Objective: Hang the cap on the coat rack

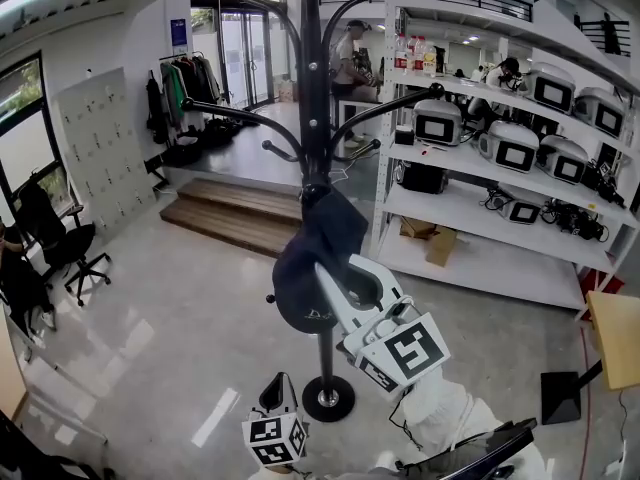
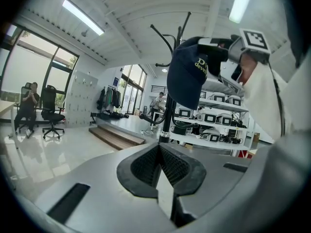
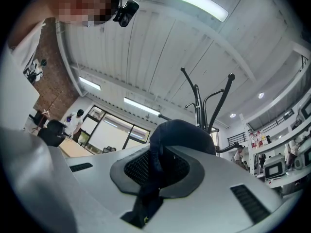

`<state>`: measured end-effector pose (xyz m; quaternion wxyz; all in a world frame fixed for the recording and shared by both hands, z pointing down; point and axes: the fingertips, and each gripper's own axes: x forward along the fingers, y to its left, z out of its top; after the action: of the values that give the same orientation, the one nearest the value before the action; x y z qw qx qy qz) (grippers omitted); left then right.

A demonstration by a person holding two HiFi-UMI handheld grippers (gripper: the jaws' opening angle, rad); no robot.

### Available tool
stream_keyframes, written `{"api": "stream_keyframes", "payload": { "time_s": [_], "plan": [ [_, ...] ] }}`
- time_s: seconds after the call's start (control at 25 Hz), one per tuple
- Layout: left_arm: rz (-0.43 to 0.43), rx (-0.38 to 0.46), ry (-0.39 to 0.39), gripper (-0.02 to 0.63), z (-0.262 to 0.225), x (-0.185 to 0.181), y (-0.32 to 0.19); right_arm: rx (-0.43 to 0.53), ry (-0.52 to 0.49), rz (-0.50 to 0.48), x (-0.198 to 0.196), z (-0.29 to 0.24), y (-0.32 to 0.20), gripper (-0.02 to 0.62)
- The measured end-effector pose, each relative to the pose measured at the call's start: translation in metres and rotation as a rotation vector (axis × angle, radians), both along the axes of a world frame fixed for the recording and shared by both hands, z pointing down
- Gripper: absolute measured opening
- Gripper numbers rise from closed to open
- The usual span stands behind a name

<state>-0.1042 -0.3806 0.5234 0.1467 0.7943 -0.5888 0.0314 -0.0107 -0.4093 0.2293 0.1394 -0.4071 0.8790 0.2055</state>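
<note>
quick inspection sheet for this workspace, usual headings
surface: glossy floor, light reflections
job's things: dark cap against the coat rack pole; hooked or not, cannot tell
clutter: cardboard box on a low shelf
grippers: right gripper shut on the cap; left gripper shut, empty
cables: leads among shelf devices
surroundings: shelving, steps, office chair, clothes rail
</note>
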Motion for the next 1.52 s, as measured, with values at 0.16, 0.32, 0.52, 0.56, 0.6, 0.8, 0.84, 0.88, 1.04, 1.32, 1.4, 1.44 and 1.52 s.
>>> {"api": "stream_keyframes", "payload": {
  "time_s": [0.16, 0.32, 0.52, 0.56, 0.6, 0.8, 0.84, 0.88, 1.04, 1.32, 1.4, 1.44, 1.52],
  "plan": [
    [-0.001, -0.001, 0.004, 0.002, 0.000, 0.001, -0.001, -0.011, 0.015, 0.016, 0.001, 0.005, -0.007, 0.043],
    [-0.005, 0.000, 0.008, 0.002, 0.001, 0.001, -0.003, -0.017, 0.021, 0.026, 0.002, 0.008, -0.014, 0.043],
    [-0.022, -0.001, 0.008, 0.002, 0.002, -0.006, -0.004, -0.029, 0.011, 0.027, 0.001, 0.010, -0.021, 0.043],
    [-0.025, -0.001, 0.008, 0.003, 0.002, -0.006, -0.004, -0.029, 0.012, 0.029, 0.001, 0.011, -0.022, 0.043],
    [-0.026, 0.000, 0.008, 0.002, 0.001, -0.007, -0.004, -0.029, 0.013, 0.033, 0.002, 0.011, -0.024, 0.043],
    [-0.026, 0.000, 0.004, 0.002, 0.001, -0.006, -0.007, -0.043, 0.015, 0.052, 0.005, 0.016, -0.036, 0.043],
    [-0.026, 0.000, 0.003, 0.003, 0.002, -0.006, -0.008, -0.048, 0.017, 0.056, 0.006, 0.019, -0.039, 0.043],
    [-0.026, 0.000, 0.002, 0.003, 0.002, -0.006, -0.008, -0.055, 0.019, 0.061, 0.007, 0.021, -0.041, 0.043],
    [-0.027, 0.001, -0.004, 0.003, 0.001, -0.007, -0.008, -0.089, 0.023, 0.085, 0.009, 0.029, -0.050, 0.043],
    [-0.038, -0.010, -0.014, 0.002, 0.003, -0.012, -0.005, -0.153, -0.001, 0.109, 0.012, 0.048, -0.063, 0.043],
    [-0.039, -0.014, -0.017, 0.003, 0.003, -0.011, -0.004, -0.169, -0.010, 0.111, 0.014, 0.053, -0.065, 0.043],
    [-0.038, -0.016, -0.019, 0.002, 0.003, -0.010, -0.003, -0.177, -0.012, 0.112, 0.014, 0.055, -0.065, 0.043],
    [-0.034, -0.018, -0.022, 0.002, 0.003, -0.008, -0.002, -0.194, -0.010, 0.119, 0.015, 0.060, -0.065, 0.043]
  ]
}}
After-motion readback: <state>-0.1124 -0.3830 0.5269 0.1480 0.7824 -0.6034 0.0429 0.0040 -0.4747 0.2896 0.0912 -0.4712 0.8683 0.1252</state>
